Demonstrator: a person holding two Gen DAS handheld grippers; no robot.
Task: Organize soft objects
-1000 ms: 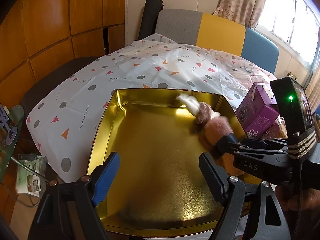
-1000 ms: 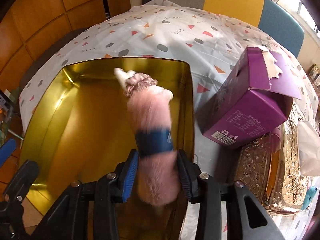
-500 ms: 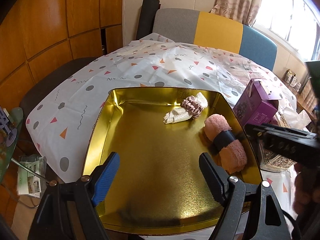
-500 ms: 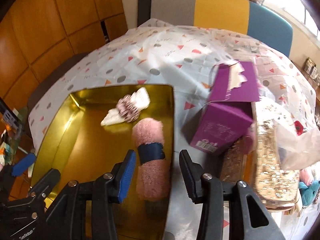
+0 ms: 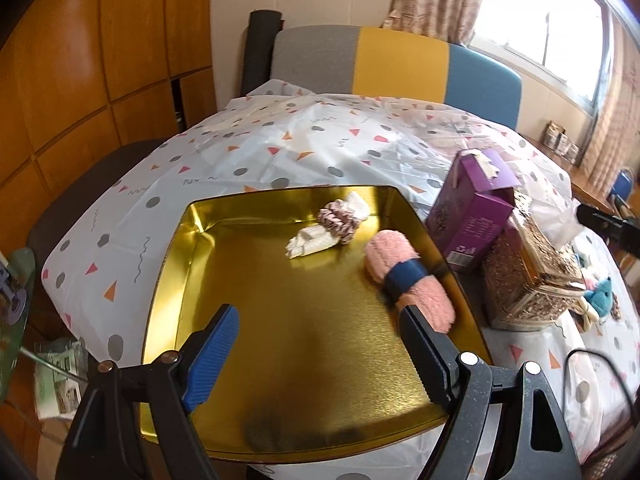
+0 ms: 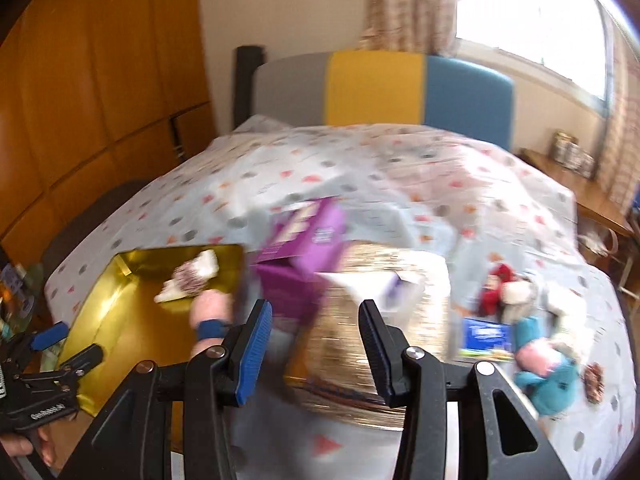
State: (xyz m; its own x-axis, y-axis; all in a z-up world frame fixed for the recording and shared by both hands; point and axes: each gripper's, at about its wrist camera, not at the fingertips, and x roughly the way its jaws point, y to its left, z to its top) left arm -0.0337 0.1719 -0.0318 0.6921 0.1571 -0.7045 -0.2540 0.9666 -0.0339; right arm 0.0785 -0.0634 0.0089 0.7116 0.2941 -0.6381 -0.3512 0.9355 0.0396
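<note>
A gold tray [image 5: 180, 280] lies on the patterned tablecloth. Inside it, along the right wall, rests a pink rolled towel [image 5: 404, 276] with a dark blue band. Behind that lies a white fabric roll [image 5: 312, 242] wrapped in a mauve scrunchie [image 5: 338, 222]. My left gripper [image 5: 316, 316] hangs open over the tray's near half with nothing between its fingers. My right gripper [image 6: 314, 308] is open and empty, up over the glittery gold box [image 6: 384, 280], to the right of the tray [image 6: 120, 320] and the towel [image 6: 210, 312]. The right wrist view is blurred.
A purple carton [image 5: 468, 216] with its flap open stands against the tray's right side, next to the glittery box [image 5: 528, 272]. Plush toys, one teal and pink [image 6: 548, 364] and one red [image 6: 496, 292], and a blue packet [image 6: 486, 338] lie further right. A striped chair [image 5: 400, 64] stands behind the table.
My right gripper let go of the pink towel, leaving it in the tray, then rose and swung right over the glittery box. The left gripper drew back a little.
</note>
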